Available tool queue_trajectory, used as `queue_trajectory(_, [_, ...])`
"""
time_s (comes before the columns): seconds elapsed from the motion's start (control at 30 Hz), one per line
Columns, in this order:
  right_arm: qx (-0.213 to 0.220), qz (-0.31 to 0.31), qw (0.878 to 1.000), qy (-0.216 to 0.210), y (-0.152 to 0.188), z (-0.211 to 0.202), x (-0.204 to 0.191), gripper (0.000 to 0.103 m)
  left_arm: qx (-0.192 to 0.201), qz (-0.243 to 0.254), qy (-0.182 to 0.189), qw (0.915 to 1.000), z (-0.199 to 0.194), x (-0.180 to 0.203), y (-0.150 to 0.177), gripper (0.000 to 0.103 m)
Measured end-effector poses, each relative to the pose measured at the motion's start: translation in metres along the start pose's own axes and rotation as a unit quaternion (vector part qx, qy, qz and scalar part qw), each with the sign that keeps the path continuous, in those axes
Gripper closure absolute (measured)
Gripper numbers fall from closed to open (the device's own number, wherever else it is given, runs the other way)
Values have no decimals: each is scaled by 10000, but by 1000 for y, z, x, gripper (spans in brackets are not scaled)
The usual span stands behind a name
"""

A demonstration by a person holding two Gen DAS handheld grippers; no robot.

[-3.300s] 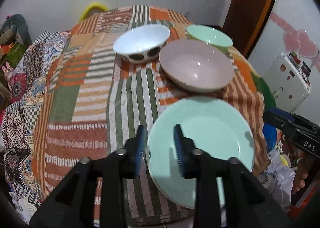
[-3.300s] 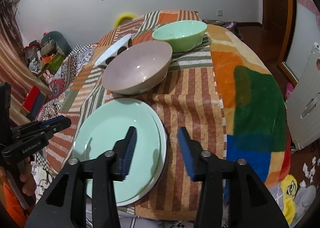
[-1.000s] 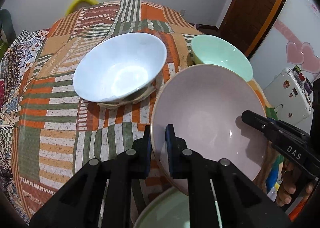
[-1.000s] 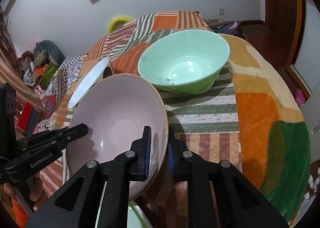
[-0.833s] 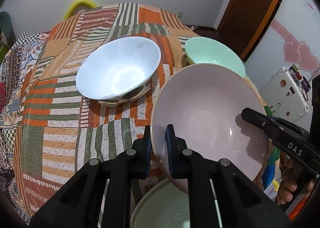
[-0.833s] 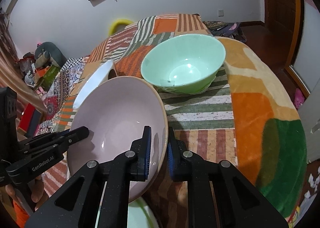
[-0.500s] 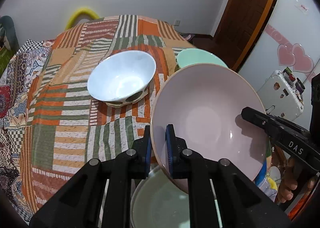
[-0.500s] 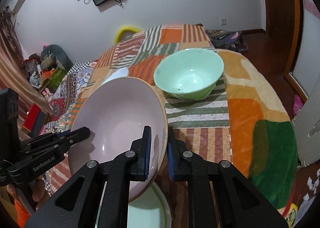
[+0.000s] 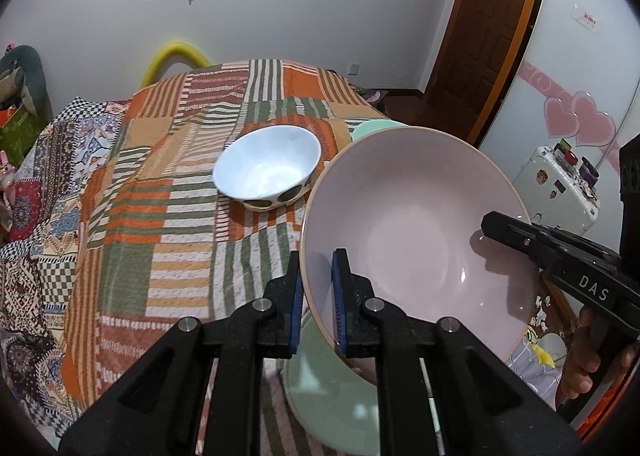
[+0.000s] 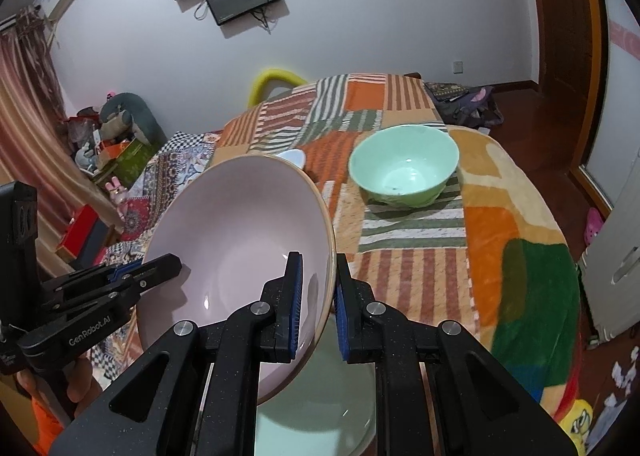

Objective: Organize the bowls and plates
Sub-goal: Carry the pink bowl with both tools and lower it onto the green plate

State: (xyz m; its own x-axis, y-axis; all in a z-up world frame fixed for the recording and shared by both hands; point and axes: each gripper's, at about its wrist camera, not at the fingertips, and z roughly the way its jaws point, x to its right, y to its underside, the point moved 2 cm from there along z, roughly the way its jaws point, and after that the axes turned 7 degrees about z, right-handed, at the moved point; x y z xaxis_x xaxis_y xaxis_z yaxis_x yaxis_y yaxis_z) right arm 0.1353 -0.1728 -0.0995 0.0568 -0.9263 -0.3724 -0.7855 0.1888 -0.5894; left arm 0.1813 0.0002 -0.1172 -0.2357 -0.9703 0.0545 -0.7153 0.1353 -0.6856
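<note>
A large pink bowl (image 9: pixel 416 223) (image 10: pixel 240 240) hangs in the air above the green plates (image 9: pixel 332 396) (image 10: pixel 320 412). My left gripper (image 9: pixel 316 296) is shut on its left rim. My right gripper (image 10: pixel 318 296) is shut on its right rim. A white bowl with dark spots (image 9: pixel 267 169) stands on the striped cloth beyond; only its edge shows in the right wrist view (image 10: pixel 292 156). A green bowl (image 10: pixel 404 165) stands farther right, mostly hidden behind the pink bowl in the left wrist view (image 9: pixel 368 127).
The round table carries a patchwork striped cloth (image 9: pixel 168 207) (image 10: pixel 420 256). A yellow chair back (image 9: pixel 176 55) stands behind it. A white cabinet (image 9: pixel 560 183) and a wooden door (image 9: pixel 488 27) are at the right. Clutter lies on the floor at the left (image 10: pixel 116 135).
Both grippers closed on the pink bowl's rims and lifted it off the cloth. It has risen and come back toward me over the green plates.
</note>
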Motion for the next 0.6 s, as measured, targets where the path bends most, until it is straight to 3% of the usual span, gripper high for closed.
queue_trajectory(0.6, [-207, -582, 9974, -385, 29, 5, -65, 88, 135, -456, -485, 9977, -65, -52, 51, 90])
